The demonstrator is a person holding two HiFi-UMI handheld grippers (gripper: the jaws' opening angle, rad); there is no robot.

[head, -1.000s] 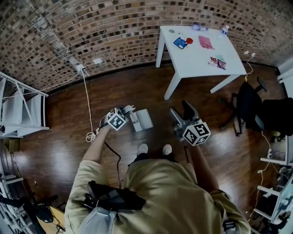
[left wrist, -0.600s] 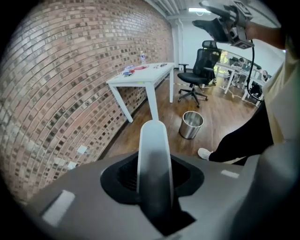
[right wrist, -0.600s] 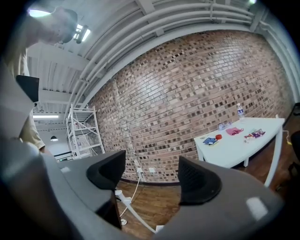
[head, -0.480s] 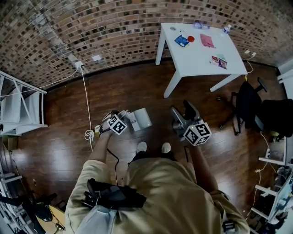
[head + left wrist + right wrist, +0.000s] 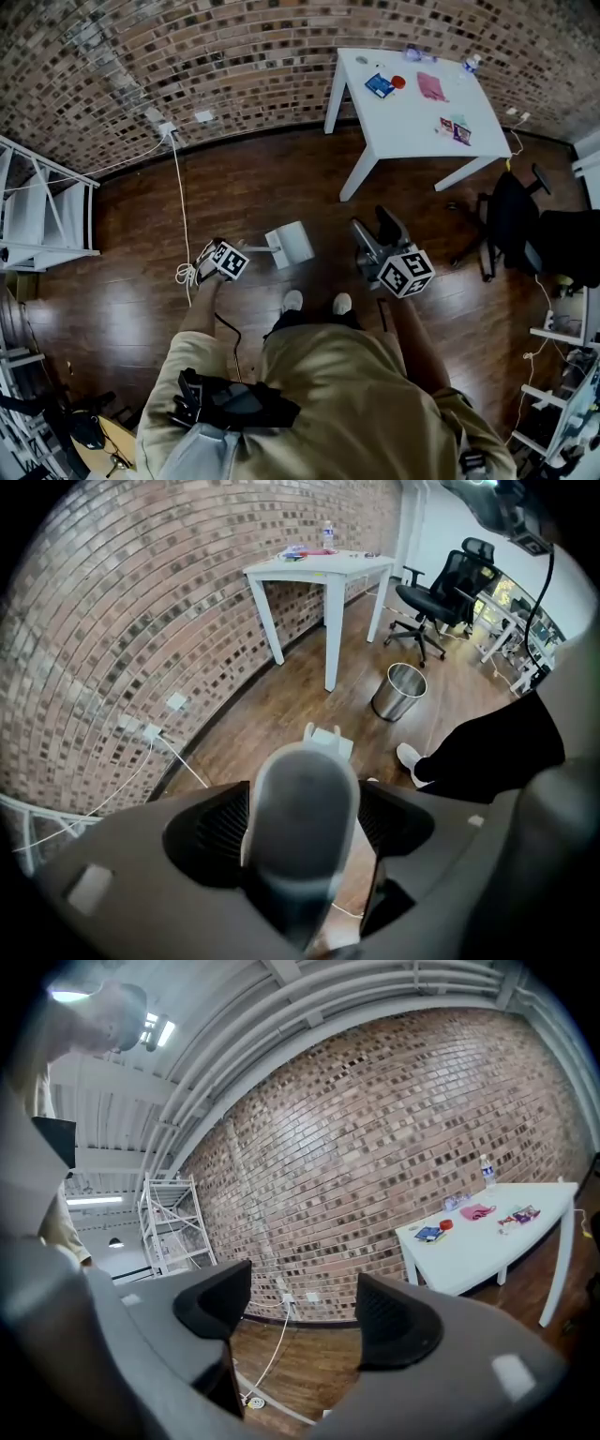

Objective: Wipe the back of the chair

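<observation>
Steel bin (image 5: 398,691), contents unclear, is standing by the table (image 5: 323,567); chair (image 5: 511,217) is sitting off its right corner. Left gripper (image 5: 300,824) has just been opening its jaws around a pale handle (image 5: 300,780); right gripper (image 5: 305,1312) is gaping wide.

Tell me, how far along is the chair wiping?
Nothing looks done: the black chair stands across the room, untouched. In hand: the left tool, its jaws just opening, has a pale rounded thing between them; I cannot tell what. The right tool is open, empty. All the wiping is left.
</observation>
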